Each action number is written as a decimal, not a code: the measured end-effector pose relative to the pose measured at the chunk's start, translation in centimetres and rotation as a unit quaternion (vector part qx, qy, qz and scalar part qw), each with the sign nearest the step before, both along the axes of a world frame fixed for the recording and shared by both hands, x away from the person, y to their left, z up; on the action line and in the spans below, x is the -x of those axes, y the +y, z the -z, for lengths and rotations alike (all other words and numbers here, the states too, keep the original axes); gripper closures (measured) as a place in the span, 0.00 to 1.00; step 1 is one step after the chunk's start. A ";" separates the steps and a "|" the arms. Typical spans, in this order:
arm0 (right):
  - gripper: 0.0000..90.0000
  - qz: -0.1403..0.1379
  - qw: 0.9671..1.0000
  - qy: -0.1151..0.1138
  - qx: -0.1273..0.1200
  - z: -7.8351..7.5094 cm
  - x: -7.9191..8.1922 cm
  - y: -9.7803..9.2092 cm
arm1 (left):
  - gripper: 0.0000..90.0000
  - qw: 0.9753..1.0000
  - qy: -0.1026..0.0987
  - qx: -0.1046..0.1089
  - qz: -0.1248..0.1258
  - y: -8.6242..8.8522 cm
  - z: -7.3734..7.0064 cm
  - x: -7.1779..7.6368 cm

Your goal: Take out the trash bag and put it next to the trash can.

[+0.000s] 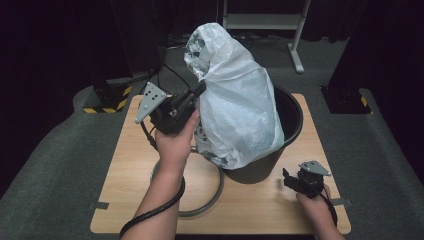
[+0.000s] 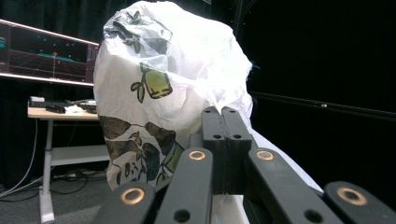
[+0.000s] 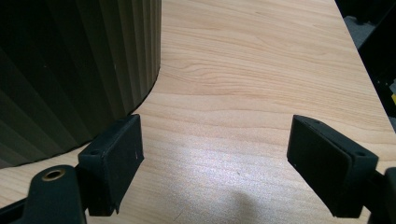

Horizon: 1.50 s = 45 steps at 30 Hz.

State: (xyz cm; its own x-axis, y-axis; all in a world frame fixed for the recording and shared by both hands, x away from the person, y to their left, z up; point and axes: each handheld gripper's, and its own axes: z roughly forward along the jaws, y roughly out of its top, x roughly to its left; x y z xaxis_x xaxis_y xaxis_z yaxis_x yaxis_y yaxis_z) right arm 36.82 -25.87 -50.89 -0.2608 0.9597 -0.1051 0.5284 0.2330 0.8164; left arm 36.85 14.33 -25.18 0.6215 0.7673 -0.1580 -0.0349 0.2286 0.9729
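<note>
One bag, one bin, one ring

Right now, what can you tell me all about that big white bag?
The white bag is thin, crinkly plastic printed with green and brown fruit pictures. It stands puffed up tall, its lower part inside the dark bin and draping over the near rim. The left tongs are shut on its side, pinching a fold.
</note>
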 end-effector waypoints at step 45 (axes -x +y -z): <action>0.20 -0.019 0.999 0.037 0.021 1.4 -0.5 0.3 | 1.00 0.997 -0.055 0.018 -0.050 4.8 -3.9 2.5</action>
